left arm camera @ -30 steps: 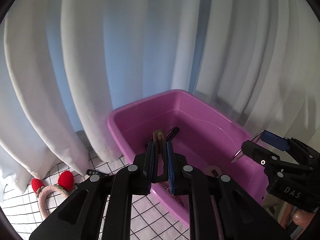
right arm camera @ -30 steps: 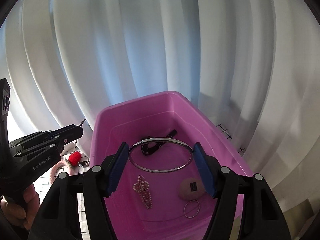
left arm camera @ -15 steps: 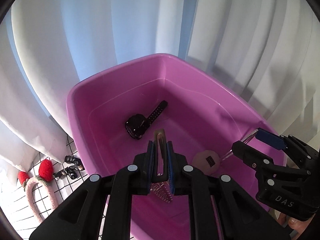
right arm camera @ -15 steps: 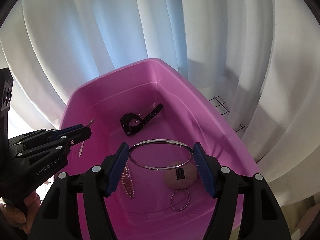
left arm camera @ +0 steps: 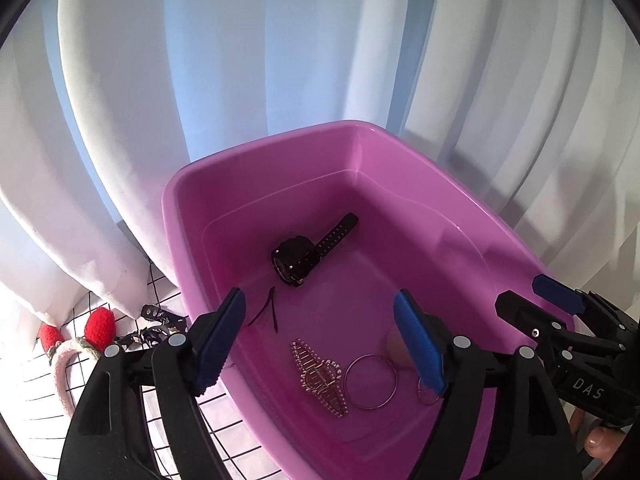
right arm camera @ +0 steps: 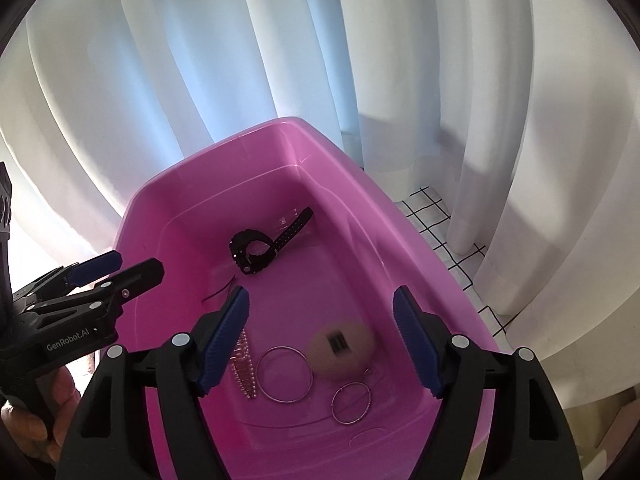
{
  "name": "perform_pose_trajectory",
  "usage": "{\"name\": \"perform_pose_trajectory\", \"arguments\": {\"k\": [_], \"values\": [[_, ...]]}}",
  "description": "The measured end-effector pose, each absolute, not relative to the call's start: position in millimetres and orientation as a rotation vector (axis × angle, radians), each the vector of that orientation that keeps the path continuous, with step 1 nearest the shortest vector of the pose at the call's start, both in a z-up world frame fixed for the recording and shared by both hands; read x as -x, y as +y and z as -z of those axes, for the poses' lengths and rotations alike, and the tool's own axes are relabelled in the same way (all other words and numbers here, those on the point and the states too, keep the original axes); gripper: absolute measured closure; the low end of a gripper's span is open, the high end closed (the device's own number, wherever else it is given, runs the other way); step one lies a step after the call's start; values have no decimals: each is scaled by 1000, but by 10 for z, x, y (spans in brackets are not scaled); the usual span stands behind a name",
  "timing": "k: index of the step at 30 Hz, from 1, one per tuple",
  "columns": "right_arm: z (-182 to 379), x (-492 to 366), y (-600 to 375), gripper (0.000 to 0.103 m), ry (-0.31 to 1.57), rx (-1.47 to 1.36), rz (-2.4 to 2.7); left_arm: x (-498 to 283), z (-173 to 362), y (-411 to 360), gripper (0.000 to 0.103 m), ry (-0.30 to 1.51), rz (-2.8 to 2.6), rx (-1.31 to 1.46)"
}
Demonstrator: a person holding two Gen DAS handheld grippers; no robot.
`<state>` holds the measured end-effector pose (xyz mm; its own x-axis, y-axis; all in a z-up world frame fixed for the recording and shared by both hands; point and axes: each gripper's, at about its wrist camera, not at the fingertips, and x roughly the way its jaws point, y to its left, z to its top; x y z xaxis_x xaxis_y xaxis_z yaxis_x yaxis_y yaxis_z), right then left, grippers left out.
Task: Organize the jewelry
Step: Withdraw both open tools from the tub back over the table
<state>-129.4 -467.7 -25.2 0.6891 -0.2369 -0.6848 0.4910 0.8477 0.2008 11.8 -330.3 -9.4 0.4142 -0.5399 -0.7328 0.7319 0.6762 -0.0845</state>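
— Two grippers, and what is each one doing?

— Both of mine hang over the pink plastic tub [left arm camera: 256,168], fingers spread wide, nothing between them. My left gripper [left arm camera: 320,340] sits over the tub's near left rim; my right gripper [right arm camera: 320,344] is over the near end, and its black fingers with blue pads also show at the right side of the left wrist view.

— What lies in the tub nearest your fingers?

— At the near end, a pink beaded hair clip [left arm camera: 318,376] lies flat on the tub floor, and a large thin silver ring [left arm camera: 371,381] lies just beside it on its right, touching or almost so. A smaller silver ring [right arm camera: 351,403] lies further right, close to a beige round pad with a dark barcode label [right arm camera: 342,350]. From the left wrist view that pad is mostly behind my right-hand finger.

— And further in?

— A slim dark hairpin, bent in a V [left arm camera: 266,310], lies by the left wall, apart from the clip. Past it, toward the tub's middle, a black plastic wristwatch [left arm camera: 298,262] lies with its strap pointing at the far right corner.

— Anything outside the tub?

— Off its left side, on a white cloth with a black grid [left arm camera: 32,396], a pale pink headband with two red strawberries [left arm camera: 78,344] lies near some small black clips [left arm camera: 154,326]. White curtains [right arm camera: 320,40] hang behind the tub's far end.
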Motion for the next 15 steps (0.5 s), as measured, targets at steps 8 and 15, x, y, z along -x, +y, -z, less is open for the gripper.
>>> {"name": "perform_pose_trajectory", "arguments": {"k": [8,15], "values": [[123,1338,-4457,31,663,-376,385,-142,-78,-2980,26,781,780,-211],[0,1302,-4070,31,629,-342,328,-120,-194,-2501,21,743,726,-176]]}}
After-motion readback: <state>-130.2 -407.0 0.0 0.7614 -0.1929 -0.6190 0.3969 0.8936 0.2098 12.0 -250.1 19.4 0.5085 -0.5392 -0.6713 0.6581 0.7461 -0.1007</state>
